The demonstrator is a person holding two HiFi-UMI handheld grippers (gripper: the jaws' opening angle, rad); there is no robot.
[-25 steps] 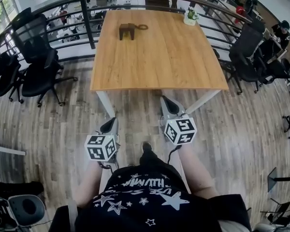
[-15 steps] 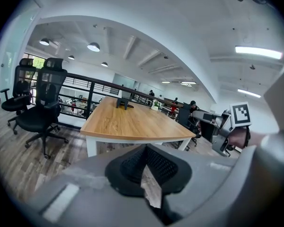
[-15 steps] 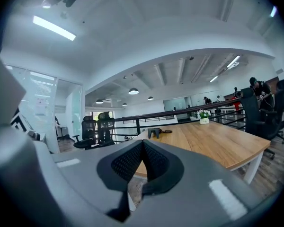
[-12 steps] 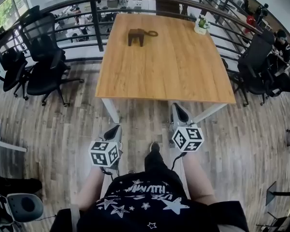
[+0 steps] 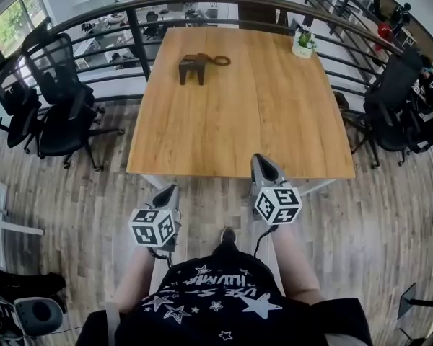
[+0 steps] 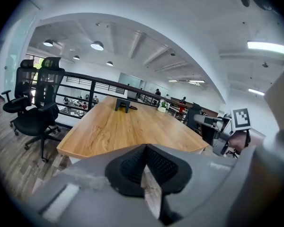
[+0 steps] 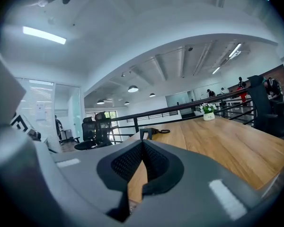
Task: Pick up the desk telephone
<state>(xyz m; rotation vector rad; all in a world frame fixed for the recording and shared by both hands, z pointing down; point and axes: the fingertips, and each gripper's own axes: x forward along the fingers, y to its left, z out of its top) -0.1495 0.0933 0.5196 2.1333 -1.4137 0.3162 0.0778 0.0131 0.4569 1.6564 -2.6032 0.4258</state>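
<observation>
The desk telephone [image 5: 195, 65] is a dark set with a coiled cord, standing far back on the left part of the wooden table [image 5: 238, 114]. It also shows small in the left gripper view [image 6: 122, 105] and the right gripper view [image 7: 149, 133]. My left gripper [image 5: 170, 190] is shut and empty, just short of the table's near edge. My right gripper [image 5: 260, 161] is shut and empty too, with its tip over the near edge. Both point along the table toward the telephone, far from it. Each gripper's own view shows its jaws closed, left gripper [image 6: 145, 150] and right gripper [image 7: 143, 148].
A small potted plant [image 5: 303, 45] stands at the table's far right corner. A black railing [image 5: 202, 6] runs behind the table. Black office chairs stand to the left [image 5: 58, 99] and right [image 5: 397, 99]. The floor is wood planks.
Both grippers have moved forward to the table's near edge, and the table now lies closer in the head view. Both jaws stay closed.
</observation>
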